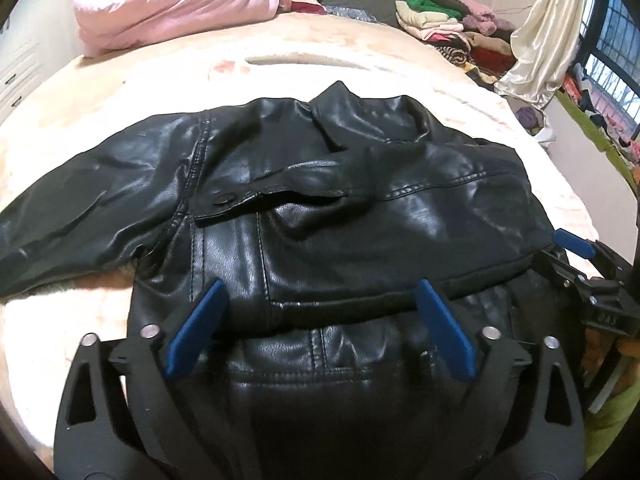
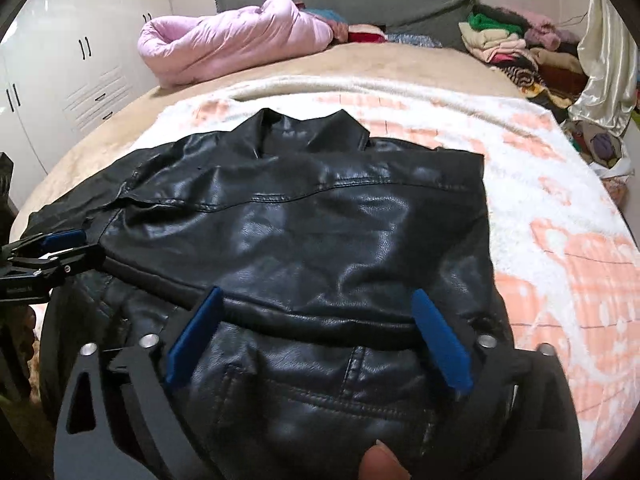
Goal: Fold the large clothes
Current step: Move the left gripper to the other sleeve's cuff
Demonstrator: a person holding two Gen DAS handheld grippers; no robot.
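A black leather jacket [image 1: 304,208] lies flat on the bed, collar away from me; it also shows in the right wrist view [image 2: 312,224]. Its right sleeve is folded across the chest; its left sleeve [image 1: 80,200] stretches out to the left. My left gripper [image 1: 320,296] is open, its blue fingers [image 1: 200,324] hovering over the jacket's lower front. My right gripper [image 2: 316,304] is open just above the folded sleeve's edge. Each gripper shows at the side of the other's view: the right one [image 1: 576,246] at the jacket's right edge, the left one [image 2: 60,240] at the left.
The jacket lies on a white and peach blanket [image 2: 560,216] covering the bed. A pink quilt [image 2: 224,44] lies rolled at the headboard. Folded clothes [image 2: 508,44] are piled at the far right. White wardrobes [image 2: 60,68] stand on the left; a curtain [image 1: 548,32] hangs on the right.
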